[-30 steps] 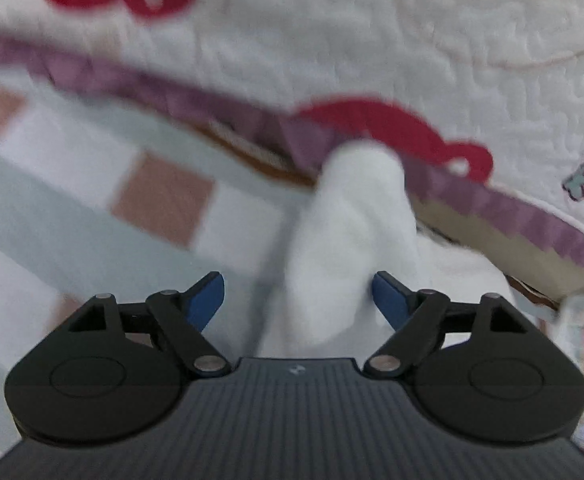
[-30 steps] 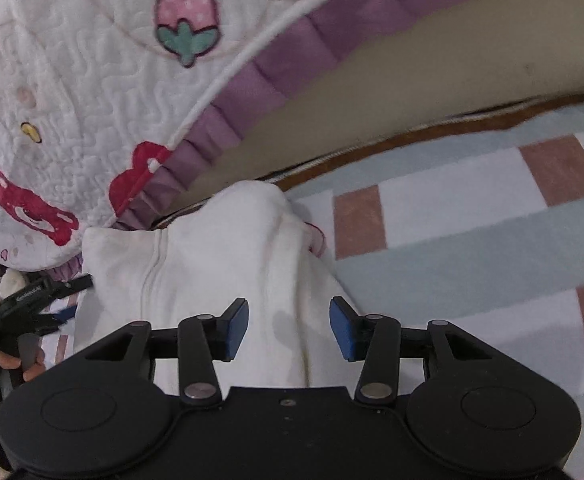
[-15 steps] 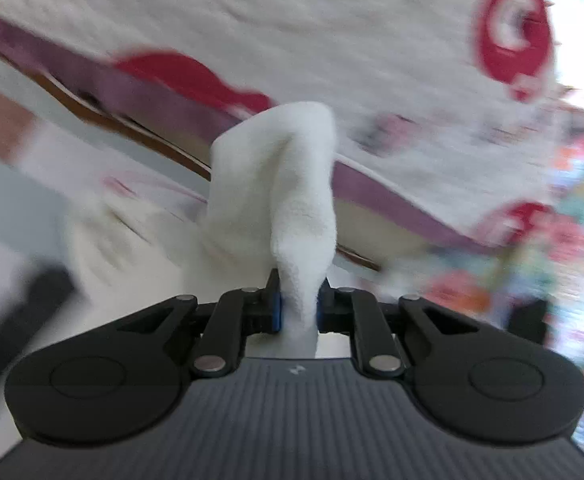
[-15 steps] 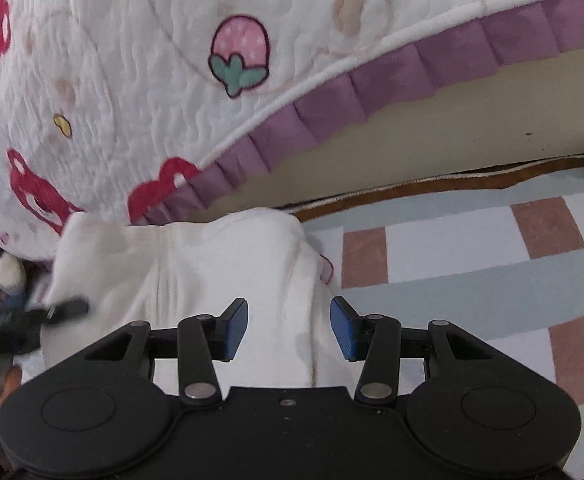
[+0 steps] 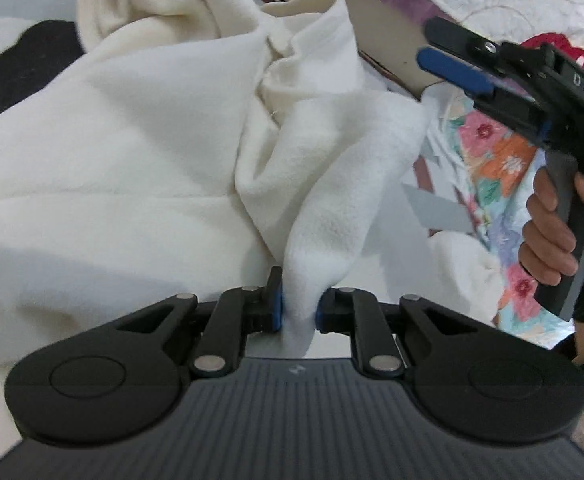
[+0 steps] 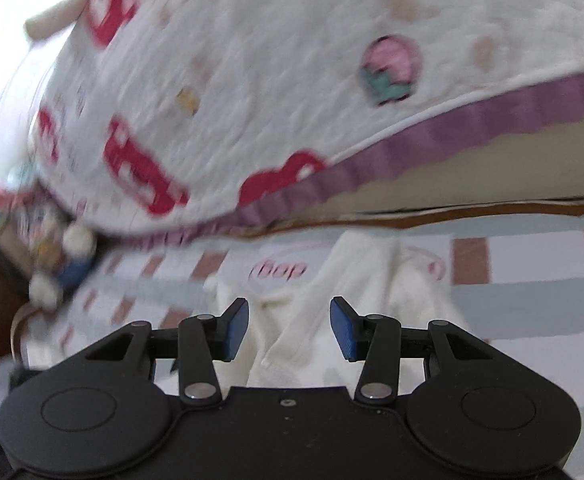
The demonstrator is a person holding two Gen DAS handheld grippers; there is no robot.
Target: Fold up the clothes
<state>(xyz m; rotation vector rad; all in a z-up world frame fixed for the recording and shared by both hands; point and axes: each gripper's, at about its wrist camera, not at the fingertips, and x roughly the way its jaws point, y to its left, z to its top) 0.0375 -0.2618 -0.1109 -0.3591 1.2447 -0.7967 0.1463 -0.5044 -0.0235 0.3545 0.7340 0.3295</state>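
Left wrist view: left gripper (image 5: 297, 310), open a second ago, now clamps fold of white fleece garment (image 5: 140, 152). Right gripper (image 6: 289, 328) stays wide, empty, above garment. Fold can start.

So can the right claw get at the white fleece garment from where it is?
Probably yes: the right claw is open with the white fleece garment just ahead, nothing between. The left claw already pinches a fold.

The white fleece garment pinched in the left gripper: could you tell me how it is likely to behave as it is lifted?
The white fleece garment will probably drape limply; it already hangs in soft folds from the left gripper. Its fuzzy nap likely resists slipping. The unheld bulk may sag and bunch, since the right gripper is open, holding nothing.
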